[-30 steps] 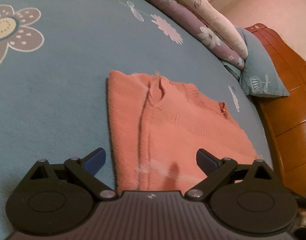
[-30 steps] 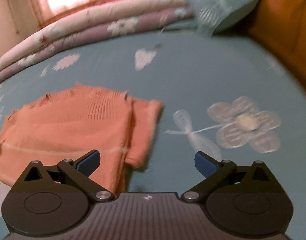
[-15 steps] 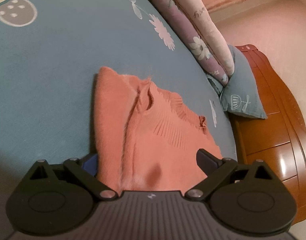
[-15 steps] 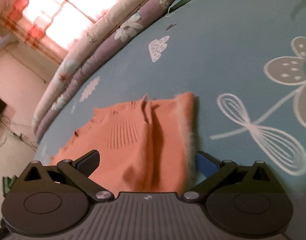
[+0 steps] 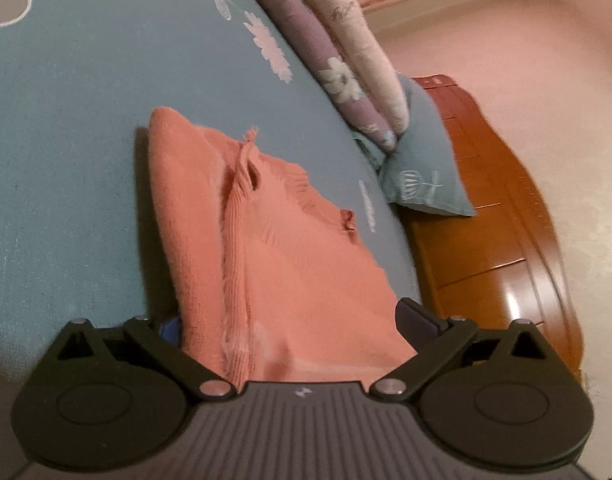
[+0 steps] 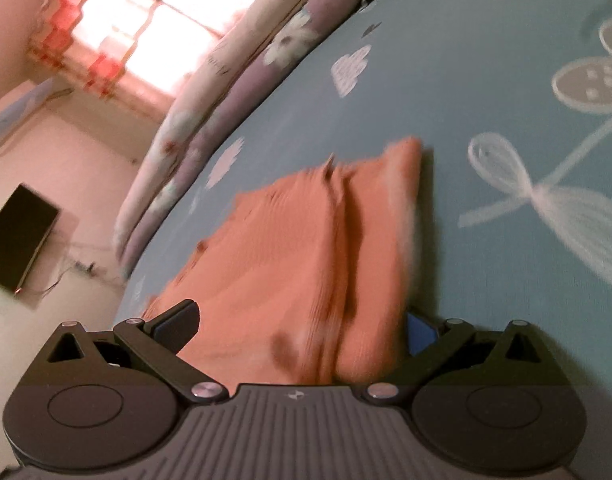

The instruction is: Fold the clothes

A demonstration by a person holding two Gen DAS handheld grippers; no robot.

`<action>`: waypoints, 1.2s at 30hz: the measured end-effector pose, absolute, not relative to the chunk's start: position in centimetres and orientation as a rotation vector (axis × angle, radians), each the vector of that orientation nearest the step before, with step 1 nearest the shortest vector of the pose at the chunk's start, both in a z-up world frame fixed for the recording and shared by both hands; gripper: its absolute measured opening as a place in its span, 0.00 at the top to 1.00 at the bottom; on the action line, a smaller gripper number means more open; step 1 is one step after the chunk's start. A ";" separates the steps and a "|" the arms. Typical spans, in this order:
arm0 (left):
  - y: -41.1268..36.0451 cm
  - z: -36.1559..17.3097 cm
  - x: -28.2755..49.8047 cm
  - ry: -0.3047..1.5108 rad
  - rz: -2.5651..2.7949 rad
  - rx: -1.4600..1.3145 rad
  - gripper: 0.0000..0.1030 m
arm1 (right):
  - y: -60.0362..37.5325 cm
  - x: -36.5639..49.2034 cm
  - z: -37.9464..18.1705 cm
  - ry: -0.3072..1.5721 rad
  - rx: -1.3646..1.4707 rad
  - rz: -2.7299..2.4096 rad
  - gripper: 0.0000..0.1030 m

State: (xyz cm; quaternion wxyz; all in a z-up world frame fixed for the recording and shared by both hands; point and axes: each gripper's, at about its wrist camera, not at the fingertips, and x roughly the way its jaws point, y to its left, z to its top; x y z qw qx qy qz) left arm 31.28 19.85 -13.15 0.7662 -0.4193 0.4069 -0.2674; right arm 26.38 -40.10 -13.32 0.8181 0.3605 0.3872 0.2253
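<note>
I am looking along both tools at an orange knit sweater point(image 5: 290, 264), which is lying partly folded on the blue flower-printed bed sheet point(image 5: 66, 140), toward the side of the bed where the rolled quilts point(image 5: 346, 40) are stacked. My left hand-held gripper point(image 5: 290, 320) is sitting with its fingers spread wide, the near hem of the sweater lying between them; the left blue pad point(image 5: 171, 328) is half hidden behind the folded edge, and I cannot tell whether it is touching the cloth. My right hand-held gripper point(image 6: 302, 320) is likewise standing wide apart around the sweater's point(image 6: 306, 256) near edge, its right pad tucked just beside the thick folded side. A folded sleeve or side panel is making a raised ridge down the garment. A blue pillow point(image 5: 422, 168) is leaning against the wooden headboard point(image 5: 506, 240) at the far corner of the bed. The right view is blurred, showing a bright window point(image 6: 158, 20) and a dark screen point(image 6: 18, 236) on the wall.
</note>
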 end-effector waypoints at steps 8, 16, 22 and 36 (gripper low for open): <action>18.3 -13.3 36.1 0.928 -0.558 -0.884 0.04 | -39.2 30.1 -13.3 0.793 0.784 0.453 0.00; 18.3 -13.2 34.1 0.923 -0.634 -0.821 0.04 | -37.8 32.1 -13.4 0.801 0.755 0.442 0.00; 18.5 -13.1 32.8 0.911 -0.656 -0.785 0.04 | -37.7 29.4 -13.4 0.820 0.726 0.521 0.00; 18.5 -13.6 34.4 0.947 -0.601 -0.721 0.38 | -37.3 32.0 -13.6 0.836 0.717 0.541 0.00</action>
